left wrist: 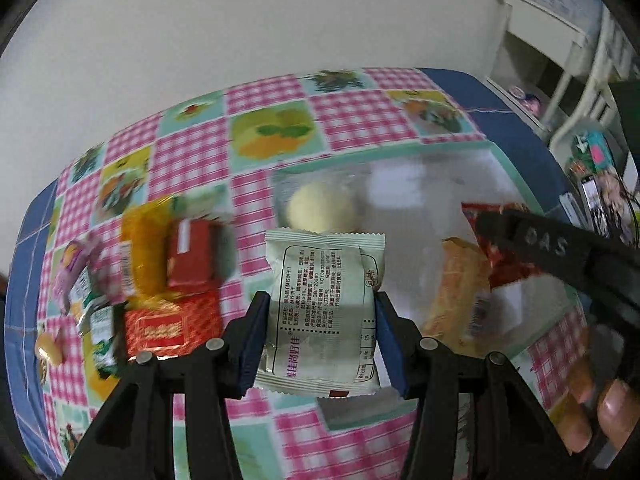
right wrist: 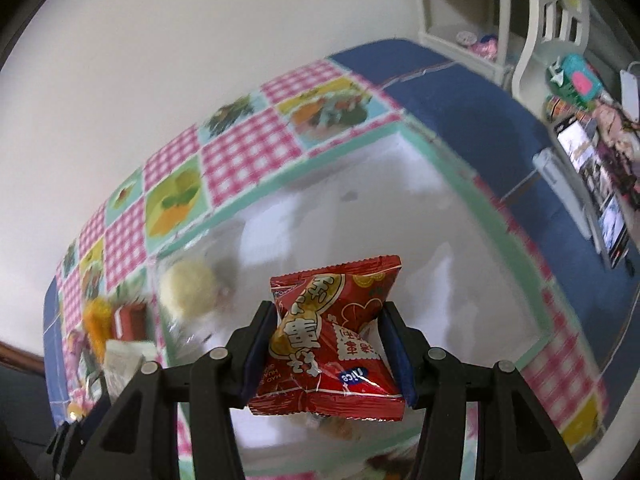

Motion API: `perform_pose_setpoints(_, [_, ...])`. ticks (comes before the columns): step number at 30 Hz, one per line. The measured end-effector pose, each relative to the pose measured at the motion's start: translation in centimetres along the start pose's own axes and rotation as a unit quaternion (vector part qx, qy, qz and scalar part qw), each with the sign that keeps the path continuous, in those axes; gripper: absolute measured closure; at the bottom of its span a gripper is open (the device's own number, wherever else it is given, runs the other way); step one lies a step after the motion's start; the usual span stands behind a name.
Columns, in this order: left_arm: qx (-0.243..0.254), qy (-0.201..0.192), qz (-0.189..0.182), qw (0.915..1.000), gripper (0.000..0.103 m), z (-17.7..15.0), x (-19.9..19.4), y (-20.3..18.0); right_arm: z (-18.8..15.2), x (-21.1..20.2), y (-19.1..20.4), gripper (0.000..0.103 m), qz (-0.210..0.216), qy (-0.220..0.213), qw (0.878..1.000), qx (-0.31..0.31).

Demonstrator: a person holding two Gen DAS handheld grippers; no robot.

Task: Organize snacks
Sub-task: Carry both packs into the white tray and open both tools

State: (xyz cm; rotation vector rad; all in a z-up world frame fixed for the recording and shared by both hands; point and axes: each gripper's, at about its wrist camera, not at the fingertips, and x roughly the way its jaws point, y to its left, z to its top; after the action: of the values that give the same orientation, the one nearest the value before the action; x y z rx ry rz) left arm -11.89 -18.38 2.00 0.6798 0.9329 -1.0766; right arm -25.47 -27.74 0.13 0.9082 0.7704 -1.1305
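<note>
tablecloth (left wrist: 360,120): pink checks, blue border | white chair (right wrist: 556,12) | wall (left wrist: 240,20)

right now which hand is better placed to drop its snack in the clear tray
Probably right. The right gripper, clamping the red packet, is over the clear tray. The left gripper, with the pale green packet, sits at the tray's near left edge.

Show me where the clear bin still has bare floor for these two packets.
Free: the clear plastic bin is bare through its middle and far right side, bordered by the mint rim. Taken: the round cream bun in clear wrap at its left end. Crowded: the tablecloth left of the bin, with the orange packet and red boxes.
</note>
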Motion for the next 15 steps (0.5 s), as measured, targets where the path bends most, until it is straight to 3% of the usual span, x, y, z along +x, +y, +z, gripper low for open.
perform_pose_setpoints(10, [0.024,0.004,-0.010,0.9996,0.050,0.9,3.6,-2.2,1.8,1.7,0.0,0.047,-0.033,-0.041,0.998,-0.033])
perform_pose_setpoints(15, [0.030,0.017,-0.004,0.9994,0.050,0.6,6.1,-2.7,2.3,3.3,0.7,0.047,-0.040,-0.040,0.997,-0.051])
